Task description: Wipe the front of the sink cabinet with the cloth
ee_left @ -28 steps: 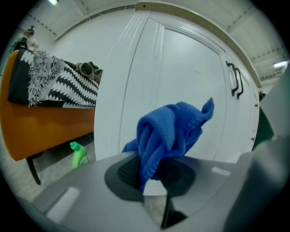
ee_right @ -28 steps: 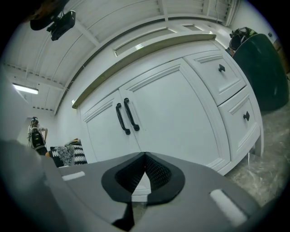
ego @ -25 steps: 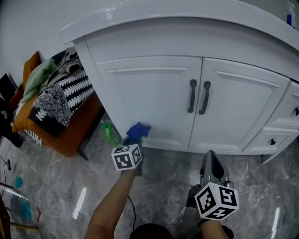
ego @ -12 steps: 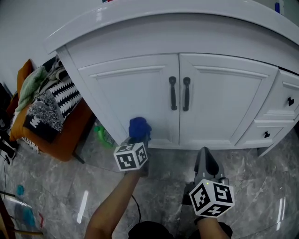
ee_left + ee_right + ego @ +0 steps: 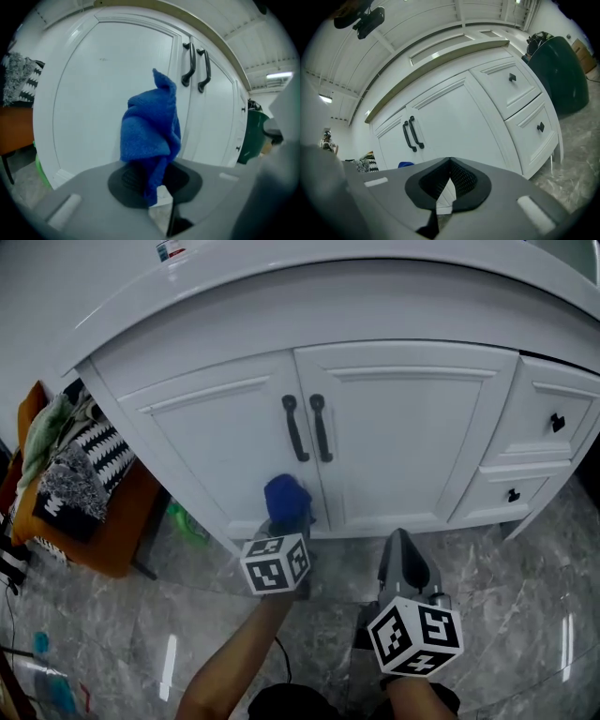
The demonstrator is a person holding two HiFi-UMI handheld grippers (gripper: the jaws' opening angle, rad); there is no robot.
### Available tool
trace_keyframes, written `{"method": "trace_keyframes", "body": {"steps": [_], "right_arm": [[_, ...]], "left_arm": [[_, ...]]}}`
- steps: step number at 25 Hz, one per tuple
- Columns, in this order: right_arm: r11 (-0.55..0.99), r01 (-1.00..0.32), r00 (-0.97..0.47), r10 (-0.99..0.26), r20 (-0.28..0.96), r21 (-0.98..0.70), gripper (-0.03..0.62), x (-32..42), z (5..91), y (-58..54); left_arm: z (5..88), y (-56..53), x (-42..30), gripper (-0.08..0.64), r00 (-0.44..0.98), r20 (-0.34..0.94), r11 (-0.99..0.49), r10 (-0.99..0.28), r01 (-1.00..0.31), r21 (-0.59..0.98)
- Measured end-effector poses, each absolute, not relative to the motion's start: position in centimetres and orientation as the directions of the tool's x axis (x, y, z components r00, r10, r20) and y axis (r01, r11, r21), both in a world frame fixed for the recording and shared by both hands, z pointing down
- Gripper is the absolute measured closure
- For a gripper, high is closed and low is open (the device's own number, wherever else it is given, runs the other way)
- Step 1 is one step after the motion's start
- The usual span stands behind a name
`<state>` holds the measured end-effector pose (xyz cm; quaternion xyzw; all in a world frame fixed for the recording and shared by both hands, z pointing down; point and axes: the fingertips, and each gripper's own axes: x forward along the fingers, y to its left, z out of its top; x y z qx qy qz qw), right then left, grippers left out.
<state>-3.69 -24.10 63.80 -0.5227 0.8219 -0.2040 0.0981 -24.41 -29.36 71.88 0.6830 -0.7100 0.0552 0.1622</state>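
Now: blue cloth (image 5: 287, 498) at the lower left sink cabinet door (image 5: 216, 446).
Head view: we hold the left gripper (image 5: 281, 524) low by that door, right gripper (image 5: 400, 545) over the floor (image 5: 525, 615). Left gripper view: jaws clamped on the cloth. Right gripper view: jaws together, nothing between.

The blue cloth (image 5: 287, 498) stands bunched and upright, close before the white sink cabinet (image 5: 403, 427). It is low at the cabinet's shut left door (image 5: 216, 451).

We see clothes (image 5: 80, 465) piled on an orange seat (image 5: 114, 542), and a green thing (image 5: 185, 521) beside it on the grey floor (image 5: 534, 601).
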Motion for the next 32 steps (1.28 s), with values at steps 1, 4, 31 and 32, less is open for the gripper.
{"method": "trace_keyframes", "body": {"steps": [1,4,31,32], "right_arm": [[0.365,-0.82,-0.429,-0.902,0.049,-0.441,0.598,-3.2,63.7,-24.2],[0.346,-0.821,-0.412,-0.91,0.051,-0.455,0.598,-2.0,63.8,-24.6],[0.282,-0.818,-0.344,-0.938,0.034,-0.501,0.598,3.2,62.7,-25.0],[0.284,-0.82,-0.341,-0.94,0.026,-0.498,0.598,3.5,62.4,-25.0]], "left_arm": [[71.9,-29.3,-24.3,0.495,-0.016,0.304,0.061,-0.952,-0.988,0.14],[71.9,-29.4,-23.4,0.494,-0.018,0.303,0.066,-0.953,-0.987,0.149],[73.1,-32.8,-11.9,0.494,0.086,0.295,-0.069,-0.952,-0.995,0.069],[73.1,-33.0,-11.5,0.494,0.093,0.294,-0.078,-0.951,-0.995,0.062]]}}
